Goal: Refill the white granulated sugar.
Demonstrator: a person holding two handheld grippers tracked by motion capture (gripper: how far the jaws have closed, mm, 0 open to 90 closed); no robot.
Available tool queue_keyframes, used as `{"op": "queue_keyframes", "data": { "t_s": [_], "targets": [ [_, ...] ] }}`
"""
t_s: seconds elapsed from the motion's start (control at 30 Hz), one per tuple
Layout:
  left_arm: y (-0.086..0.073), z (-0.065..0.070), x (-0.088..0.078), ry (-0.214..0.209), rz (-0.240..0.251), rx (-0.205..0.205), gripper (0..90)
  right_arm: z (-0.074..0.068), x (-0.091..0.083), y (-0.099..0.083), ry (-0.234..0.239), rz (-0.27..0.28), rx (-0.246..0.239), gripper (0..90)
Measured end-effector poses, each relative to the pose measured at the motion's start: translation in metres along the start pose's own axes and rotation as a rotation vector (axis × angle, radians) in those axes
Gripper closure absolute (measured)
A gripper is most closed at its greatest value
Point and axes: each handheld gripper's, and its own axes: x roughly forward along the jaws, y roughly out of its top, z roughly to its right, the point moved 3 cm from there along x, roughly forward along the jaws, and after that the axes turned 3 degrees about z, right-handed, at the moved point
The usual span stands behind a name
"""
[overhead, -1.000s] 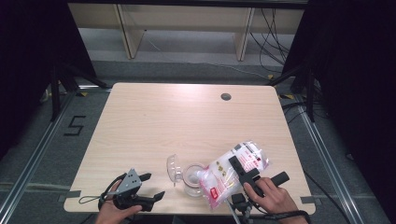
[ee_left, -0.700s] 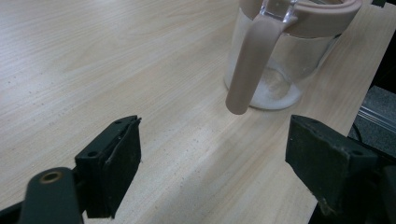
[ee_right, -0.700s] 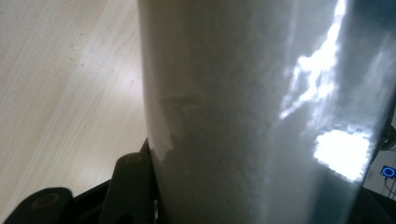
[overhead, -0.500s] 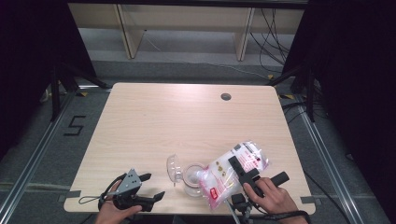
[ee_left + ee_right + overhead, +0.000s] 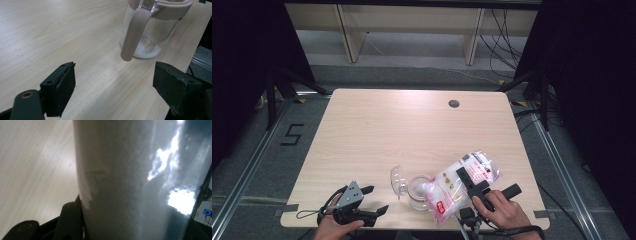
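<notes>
High view: right gripper (image 5: 468, 181) is clamping a bag (image 5: 462, 181) of white powder, tilted w/ its low corner at the jar (image 5: 418, 190), lower centre of frame; jar lid (image 5: 396, 179) is hanging open to its left. Left gripper (image 5: 371, 200), lower left, is idling w/ jaws wide, nothing btwn.

Left gripper view: jar (image 5: 147, 30) upper right, a little white at its bottom.

Right gripper view: bag (image 5: 130, 180) is sitting btwn the jaws.

Step, prob.: pouring into jar. Next: tilt more, keep corner over the mouth.

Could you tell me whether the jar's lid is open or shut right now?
Open: the clear lid is flipped back to the left of the jar, while the bag tilts toward its mouth.
</notes>
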Motion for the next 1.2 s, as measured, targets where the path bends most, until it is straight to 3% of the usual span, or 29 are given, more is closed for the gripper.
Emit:
{"op": "queue_keyframes", "data": {
  "t_s": [0.07, 0.23, 0.27, 0.33, 0.4, 0.47, 0.57, 0.7, 0.9, 0.93, 1.2],
  "targets": [
    [0.0005, -0.0016, -0.0001, -0.008, 0.001, 0.025, 17.9, 0.0001, 0.0001, 0.0000, 0.000, 0.001, -0.002, 55.0],
    [0.0004, -0.0014, -0.0002, -0.004, -0.001, 0.024, 17.9, -0.0002, 0.0006, 0.0001, 0.000, 0.001, 0.004, 55.2],
    [-0.0001, 0.0000, 0.0000, -0.001, 0.000, 0.000, 17.9, -0.0002, 0.0006, 0.0001, 0.000, 0.001, 0.004, 55.2],
    [0.0003, -0.0013, -0.0002, -0.003, -0.001, 0.022, 17.9, 0.0018, 0.0013, -0.0004, 0.001, 0.008, -0.037, 55.2],
    [0.0002, -0.0011, -0.0001, -0.003, -0.002, 0.020, 17.9, 0.0006, 0.0007, 0.0000, 0.001, 0.002, -0.002, 55.3],
    [0.0002, -0.0012, -0.0002, -0.003, -0.003, 0.022, 17.9, 0.0017, 0.0008, -0.0002, -0.003, 0.005, -0.019, 55.3],
    [0.0002, -0.0012, -0.0003, -0.003, -0.002, 0.021, 17.9, 0.0008, 0.0007, 0.0001, -0.004, 0.002, -0.003, 55.4],
    [0.0002, -0.0015, -0.0003, -0.006, -0.001, 0.022, 17.9, 0.0033, 0.0014, -0.0002, -0.006, 0.011, -0.044, 55.6],
    [0.0001, -0.0016, -0.0004, -0.007, 0.001, 0.021, 17.9, 0.0034, 0.0020, -0.0003, -0.003, 0.015, -0.048, 56.0],
    [0.0001, -0.0017, -0.0006, -0.007, -0.001, 0.023, 17.9, 0.0009, 0.0011, 0.0001, 0.002, 0.004, -0.001, 56.0],
    [0.0002, -0.0019, -0.0009, -0.007, 0.001, 0.025, 17.9, 0.0002, 0.0012, -0.0004, 0.000, 0.002, -0.002, 56.4]
  ]
}}
